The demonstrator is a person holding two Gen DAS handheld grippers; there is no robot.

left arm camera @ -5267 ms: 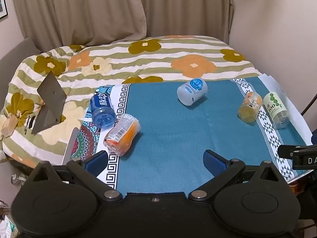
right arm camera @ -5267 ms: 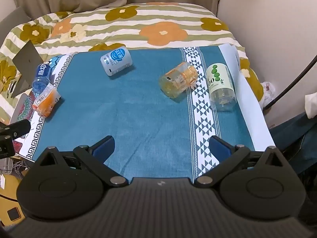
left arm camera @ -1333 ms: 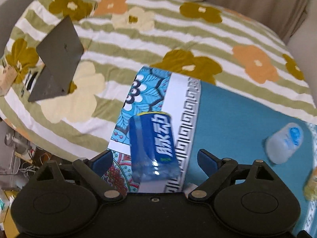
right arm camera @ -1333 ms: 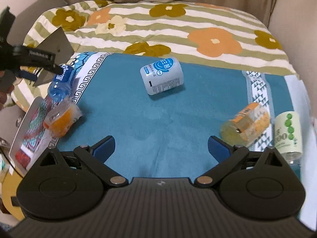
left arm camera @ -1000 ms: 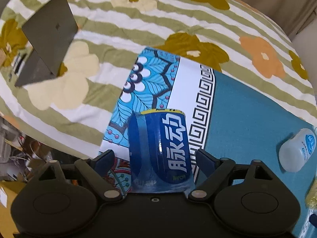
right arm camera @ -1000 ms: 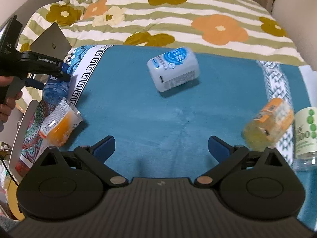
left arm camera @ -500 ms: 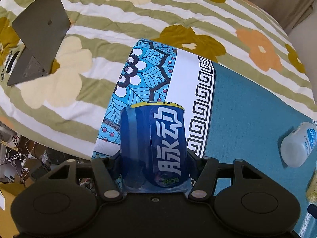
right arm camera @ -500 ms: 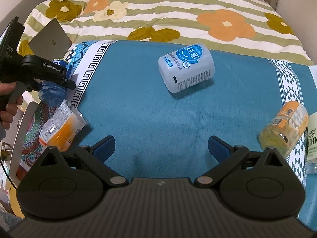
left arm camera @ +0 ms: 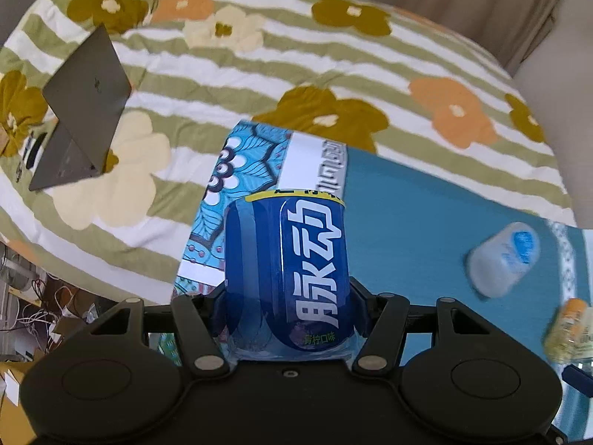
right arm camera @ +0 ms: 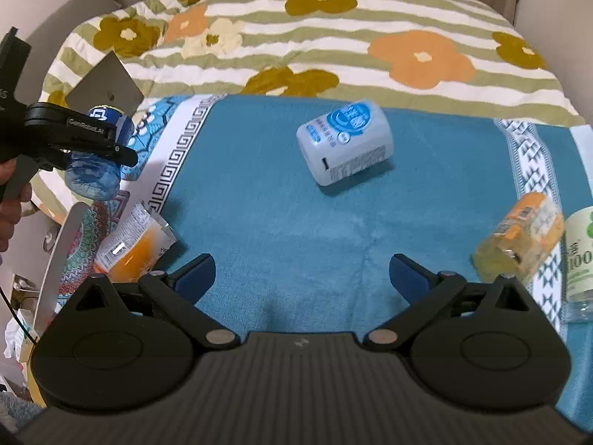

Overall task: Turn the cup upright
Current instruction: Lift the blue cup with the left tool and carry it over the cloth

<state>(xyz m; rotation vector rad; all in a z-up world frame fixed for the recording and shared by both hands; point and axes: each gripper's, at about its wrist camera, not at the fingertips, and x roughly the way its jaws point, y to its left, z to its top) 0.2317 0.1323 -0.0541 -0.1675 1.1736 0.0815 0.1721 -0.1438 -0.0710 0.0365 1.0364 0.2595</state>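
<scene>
- The biggest risk, as I judge it, is the blue cup point(left arm camera: 285, 282) slipping as it is turned upright. It is smooth, see-through plastic, gripped across its round sides only, and a fast swing of the wrist could let it pivot between the pads or drop out.
- A second risk is setting it down badly. The teal cloth point(right arm camera: 281, 215) lies over soft bedding, so a cup let go while tilted or part-way off the patterned border could tip over again.
- A smaller risk is crushing. The wall looks thin, and squeezing harder to stop a slip could buckle it.
- The left gripper point(left arm camera: 287, 296) is closed on the blue cup, its jaws pressed against both sides. The cup fills the gap, centred between the fingers and running straight out ahead of them, its near end close to the gripper body.
- In the right wrist view the cup point(right arm camera: 98, 163) hangs lifted off the cloth, far to the left of the right gripper point(right arm camera: 302, 272) and well ahead of it.
- The right gripper is wide open and holds nothing, over bare teal cloth.
</scene>
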